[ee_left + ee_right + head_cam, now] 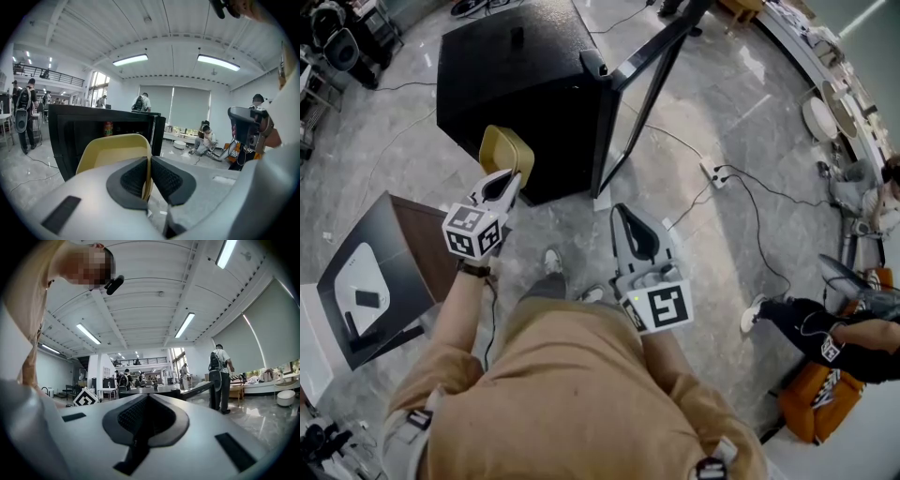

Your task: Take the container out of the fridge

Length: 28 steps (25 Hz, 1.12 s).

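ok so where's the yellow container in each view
Head view: the yellow container is left of centre, held by the left gripper, in front of the black fridge.
Left gripper view: lower centre, its wall pinched between the jaws, with the fridge behind.
Right gripper view: not in it.
Shared landmark: the black fridge, in the head and left gripper views.

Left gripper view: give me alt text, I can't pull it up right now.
The left tongs are shut on the rim of a yellow container, held in front of the open black fridge. A small red item sits inside the fridge.
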Motion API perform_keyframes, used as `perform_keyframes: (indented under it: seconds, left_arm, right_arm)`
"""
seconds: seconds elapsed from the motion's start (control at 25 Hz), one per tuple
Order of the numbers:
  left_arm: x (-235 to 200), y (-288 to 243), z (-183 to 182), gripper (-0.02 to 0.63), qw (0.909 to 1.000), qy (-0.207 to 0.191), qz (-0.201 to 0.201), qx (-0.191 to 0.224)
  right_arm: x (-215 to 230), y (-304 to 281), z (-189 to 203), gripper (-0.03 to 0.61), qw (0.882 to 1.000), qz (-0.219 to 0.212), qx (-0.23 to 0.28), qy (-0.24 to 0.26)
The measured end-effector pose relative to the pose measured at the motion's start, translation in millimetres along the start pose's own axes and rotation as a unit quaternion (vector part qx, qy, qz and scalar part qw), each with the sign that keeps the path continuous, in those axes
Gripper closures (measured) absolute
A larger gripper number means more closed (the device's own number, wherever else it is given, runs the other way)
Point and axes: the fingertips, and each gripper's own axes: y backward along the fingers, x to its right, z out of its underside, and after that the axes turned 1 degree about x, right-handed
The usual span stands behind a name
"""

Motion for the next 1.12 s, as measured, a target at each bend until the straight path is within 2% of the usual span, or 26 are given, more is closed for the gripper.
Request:
perform_keyframes:
  seconds: [0.16,0.68,0.92,1.12]
  left_arm:
    - [2.4,8.5,-6.7,0.589,0.9997,0.018,0.006,0.015]
    - [1.5,29.0,-19.3,0.589,0.9984,0.038,-0.002,0.043]
    - [8.7,32.1,-27.1,0.589,0.9985,0.01,0.007,0.053]
    - [10.7,40.1,-33.6,0.59,0.9977,0.009,0.008,0.067]
  right_arm:
    - [-1.2,-4.4,-2.7,0.578,1.0,0.001,0.005,-0.005]
    - [-3.8,-10.9,-7.3,0.578,1.0,-0.009,0.003,0.006]
    - [-3.5,-11.3,-6.9,0.578,1.0,-0.005,0.0,0.008]
    - [-5.4,-9.8,-8.6,0.578,1.0,-0.003,0.0,0.008]
